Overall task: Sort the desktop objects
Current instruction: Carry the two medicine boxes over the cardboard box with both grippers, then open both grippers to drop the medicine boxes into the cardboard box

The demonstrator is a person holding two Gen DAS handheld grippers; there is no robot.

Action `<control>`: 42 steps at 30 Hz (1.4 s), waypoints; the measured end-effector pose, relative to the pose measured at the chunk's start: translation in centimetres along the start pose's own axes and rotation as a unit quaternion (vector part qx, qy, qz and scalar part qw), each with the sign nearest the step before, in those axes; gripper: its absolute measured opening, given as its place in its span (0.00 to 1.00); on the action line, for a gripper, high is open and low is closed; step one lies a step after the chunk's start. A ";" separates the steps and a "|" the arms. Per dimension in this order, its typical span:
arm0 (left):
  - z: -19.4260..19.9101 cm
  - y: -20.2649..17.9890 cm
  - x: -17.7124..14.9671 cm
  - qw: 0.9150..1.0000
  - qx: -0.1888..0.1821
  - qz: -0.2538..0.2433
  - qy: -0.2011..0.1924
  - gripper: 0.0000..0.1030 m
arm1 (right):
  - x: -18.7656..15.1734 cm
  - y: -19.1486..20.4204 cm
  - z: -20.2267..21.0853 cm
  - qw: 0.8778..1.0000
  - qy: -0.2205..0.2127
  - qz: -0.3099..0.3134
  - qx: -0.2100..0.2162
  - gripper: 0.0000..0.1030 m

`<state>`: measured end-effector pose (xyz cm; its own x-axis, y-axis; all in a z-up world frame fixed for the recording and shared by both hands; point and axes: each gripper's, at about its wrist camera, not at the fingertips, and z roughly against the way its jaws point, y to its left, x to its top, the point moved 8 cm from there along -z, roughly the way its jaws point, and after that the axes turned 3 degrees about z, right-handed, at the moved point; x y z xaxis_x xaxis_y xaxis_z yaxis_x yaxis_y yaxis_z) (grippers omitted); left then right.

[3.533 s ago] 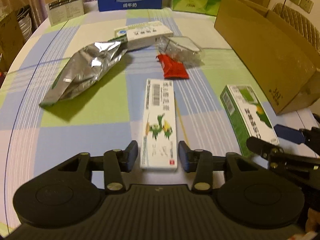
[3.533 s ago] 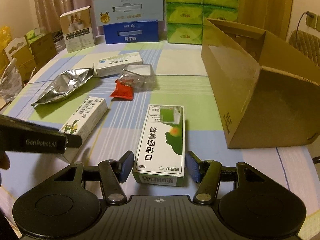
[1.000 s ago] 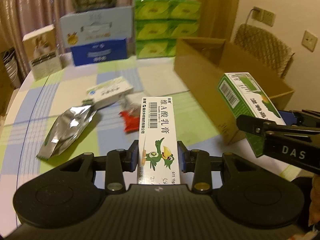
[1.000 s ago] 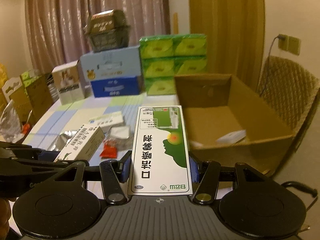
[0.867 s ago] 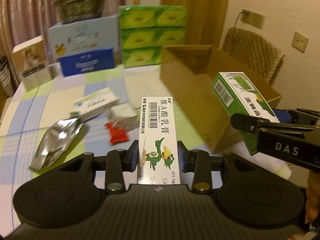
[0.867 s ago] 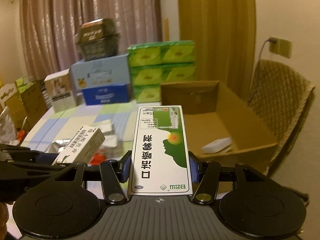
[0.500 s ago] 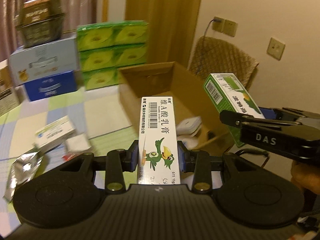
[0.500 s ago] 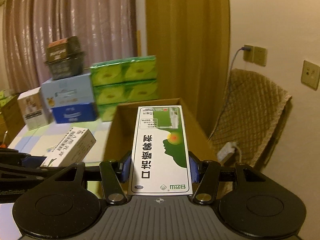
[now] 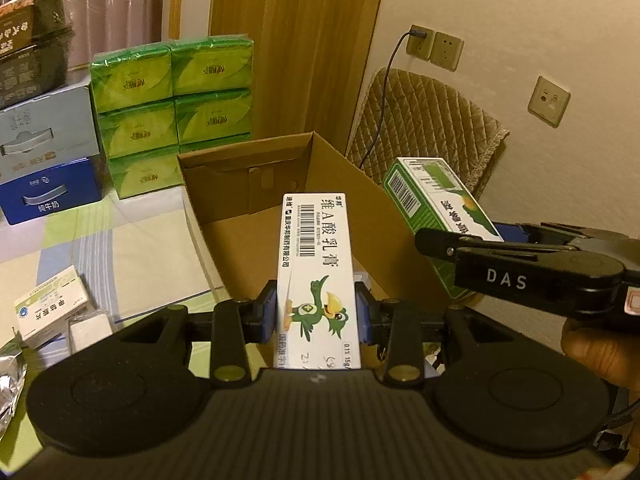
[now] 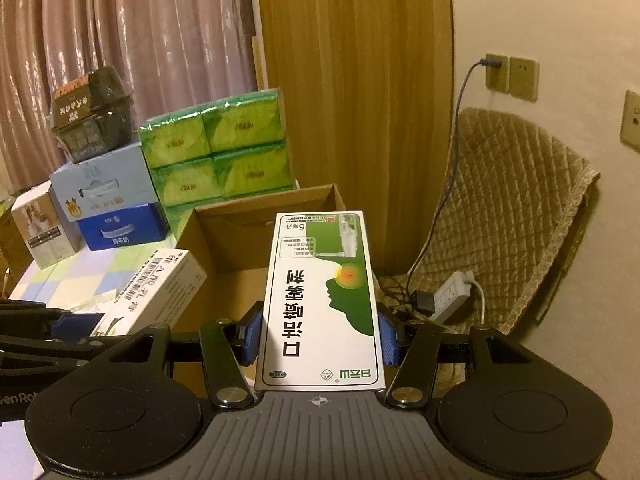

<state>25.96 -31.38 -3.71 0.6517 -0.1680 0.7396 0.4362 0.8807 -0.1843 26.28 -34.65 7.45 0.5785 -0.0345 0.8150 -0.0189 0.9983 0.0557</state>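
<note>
My left gripper [image 9: 316, 316] is shut on a white cream box with a green bird [image 9: 316, 272], held in the air over the open cardboard box [image 9: 240, 184]. My right gripper [image 10: 318, 334] is shut on a green and white spray box [image 10: 320, 300], held above the same cardboard box [image 10: 256, 236]. The right gripper with its green box [image 9: 436, 208] shows at the right of the left wrist view. The white cream box [image 10: 156, 292] shows at the left of the right wrist view.
On the checked tablecloth [image 9: 132, 248] lie a white medicine box [image 9: 52, 304], a clear plastic piece [image 9: 88, 330] and a silver foil bag [image 9: 10, 380]. Green tissue packs [image 9: 172, 108] and blue cartons [image 9: 48, 192] stand behind. A quilted chair [image 10: 512, 216] and power strip [image 10: 452, 296] are beyond.
Both grippers closed on their boxes on the table, lifted them and carried them right, over the cardboard box. In the last half second both moved further over the box.
</note>
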 end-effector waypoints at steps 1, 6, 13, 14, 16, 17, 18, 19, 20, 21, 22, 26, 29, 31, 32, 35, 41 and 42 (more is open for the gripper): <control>-0.4 0.0 0.1 1.000 0.000 -0.001 0.001 0.32 | 0.1 -0.2 -0.4 1.000 0.003 -0.002 0.003 0.51; -2.2 0.4 0.5 1.000 0.003 0.003 0.011 0.32 | 0.2 -0.6 -1.9 1.000 0.015 -0.007 0.008 0.51; -3.8 1.0 0.4 1.000 -0.001 0.013 0.020 0.32 | -0.2 -0.8 -3.3 0.999 0.027 -0.015 0.010 0.51; -3.9 1.0 0.4 1.000 -0.002 0.013 0.023 0.32 | -0.2 -0.8 -3.3 0.999 0.028 -0.016 0.010 0.51; -4.2 1.1 0.4 1.000 -0.003 0.016 0.024 0.32 | -0.3 -0.8 -3.5 0.999 0.029 -0.016 0.010 0.51; -4.1 1.2 0.5 1.000 -0.001 0.018 0.020 0.32 | -0.3 -0.8 -3.6 0.999 0.029 -0.016 0.010 0.51; -4.0 1.3 0.6 1.000 0.000 0.020 0.018 0.32 | -0.3 -0.8 -3.6 0.999 0.029 -0.015 0.010 0.51; -3.9 1.4 0.7 1.000 0.000 0.021 0.017 0.32 | -0.3 -0.8 -3.6 0.999 0.030 -0.015 0.010 0.51; -3.7 1.5 0.7 1.000 -0.001 0.023 0.015 0.32 | -0.3 -0.7 -3.6 0.999 0.031 -0.015 0.010 0.51; -3.5 1.7 0.9 1.000 0.001 0.022 0.013 0.32 | -0.3 -0.7 -3.7 0.999 0.032 -0.016 0.011 0.51; -3.3 1.9 0.9 1.000 0.003 0.022 0.010 0.32 | -0.4 -0.6 -3.7 0.999 0.032 -0.017 0.012 0.51; -2.0 2.6 1.2 0.999 0.005 0.032 -0.001 0.32 | -0.5 0.0 -3.8 0.999 0.035 -0.017 0.019 0.51; -1.1 3.2 1.2 0.999 0.011 0.033 -0.008 0.33 | -0.5 0.5 -4.0 0.999 0.038 -0.017 0.024 0.51; -0.5 3.6 1.0 0.999 0.014 0.035 -0.009 0.33 | -0.4 0.9 -4.1 0.999 0.040 -0.017 0.028 0.51; -0.3 3.8 0.9 0.999 0.015 0.038 -0.010 0.33 | -0.4 1.2 -4.2 0.999 0.042 -0.016 0.030 0.51; 0.3 4.5 0.6 0.999 0.020 0.045 -0.011 0.36 | -0.4 1.9 -4.4 0.998 0.044 -0.015 0.034 0.51; 0.8 5.5 -0.3 0.998 0.024 0.055 -0.009 0.38 | -0.2 2.5 -4.3 0.998 0.039 -0.029 0.047 0.53; 1.0 5.7 -0.4 0.998 0.025 0.057 -0.009 0.38 | -0.1 2.6 -4.2 0.998 0.036 -0.027 0.044 0.53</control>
<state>27.59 -25.90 -4.44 0.6836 -0.0577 0.7276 0.3283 0.9146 -0.2359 29.60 -31.85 5.13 0.6381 -0.0821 0.7655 -0.0554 0.9868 0.1520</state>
